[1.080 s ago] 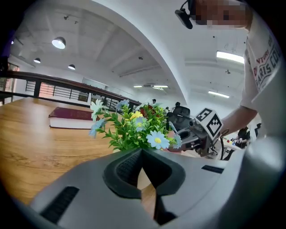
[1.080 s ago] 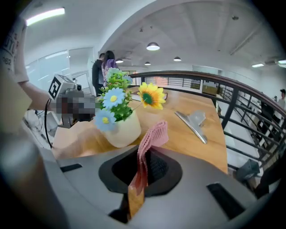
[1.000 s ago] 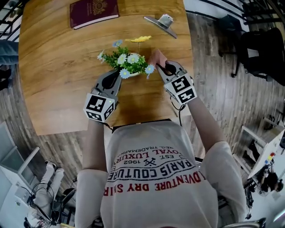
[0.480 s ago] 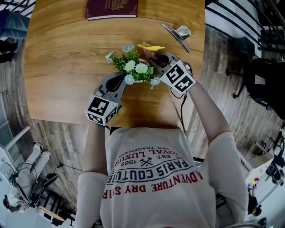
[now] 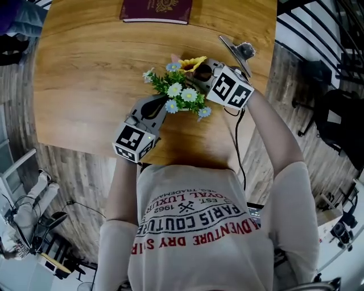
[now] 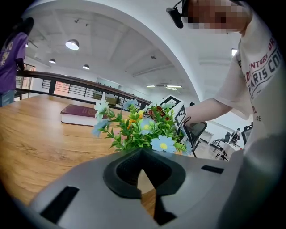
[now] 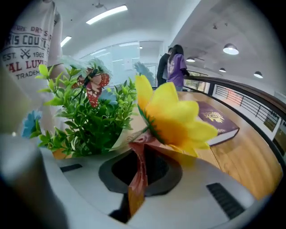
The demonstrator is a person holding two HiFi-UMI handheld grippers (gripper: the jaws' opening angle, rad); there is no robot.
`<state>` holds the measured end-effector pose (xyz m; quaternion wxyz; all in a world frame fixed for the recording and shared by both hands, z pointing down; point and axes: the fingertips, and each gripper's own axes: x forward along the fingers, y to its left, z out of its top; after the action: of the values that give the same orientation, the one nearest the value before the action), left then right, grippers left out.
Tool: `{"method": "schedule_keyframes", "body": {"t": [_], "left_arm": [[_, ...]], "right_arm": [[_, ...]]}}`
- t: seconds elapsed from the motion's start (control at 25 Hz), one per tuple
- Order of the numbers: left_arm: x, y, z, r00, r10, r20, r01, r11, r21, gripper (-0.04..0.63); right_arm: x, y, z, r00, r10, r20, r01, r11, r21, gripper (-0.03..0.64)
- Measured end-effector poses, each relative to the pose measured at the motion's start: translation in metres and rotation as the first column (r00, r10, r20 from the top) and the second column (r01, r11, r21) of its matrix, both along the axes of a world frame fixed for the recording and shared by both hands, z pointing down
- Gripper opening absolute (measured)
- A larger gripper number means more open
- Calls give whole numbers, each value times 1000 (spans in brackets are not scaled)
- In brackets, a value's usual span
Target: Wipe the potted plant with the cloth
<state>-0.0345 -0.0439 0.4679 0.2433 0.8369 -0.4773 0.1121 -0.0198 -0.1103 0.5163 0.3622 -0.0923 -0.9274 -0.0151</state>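
While I've got the feed up: the potted plant (image 5: 183, 94) stands on the wooden table (image 5: 85, 85), closer to my side than the far one. My left gripper (image 5: 161, 105) comes in at the plant's base, jaws pinched tight on a thin pale edge there, looks like the pot's rim. The right gripper (image 5: 199, 70) sits on the plant's far right, jaws clamped on a reddish cloth (image 7: 136, 179) that is pushed up against the yellow flower (image 5: 193, 61).

Room-wise, there's loads of bare wood left of the plant and beyond it, up to a maroon book (image 5: 156, 10) with a gold crest. A silver metal piece (image 5: 239, 48) lies just right of the plant, near the table's right edge.

Readable text is only on my T-shirt (image 5: 196, 216): "PARIS COUTURE", "EST. 1962", "ADVENTURE DRY".
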Motion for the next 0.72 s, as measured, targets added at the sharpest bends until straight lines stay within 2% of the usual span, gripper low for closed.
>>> {"method": "schedule_keyframes", "body": {"t": [0.16,0.28,0.72], "left_arm": [[0,-2,0,1000,3,17,-3,1000,1,15],[1,-2,-1,1000,-7,14,7,1000,5,15],[-1,-3,1,1000,-9,14,9,1000,1,15]], "right_arm": [[-7,4,2,987,-155,-44,157,987,39,35],[-6,7,3,970,-224,-94,227,974,22,35],[10,7,6,945,-219,-244,216,976,-42,35]]}}
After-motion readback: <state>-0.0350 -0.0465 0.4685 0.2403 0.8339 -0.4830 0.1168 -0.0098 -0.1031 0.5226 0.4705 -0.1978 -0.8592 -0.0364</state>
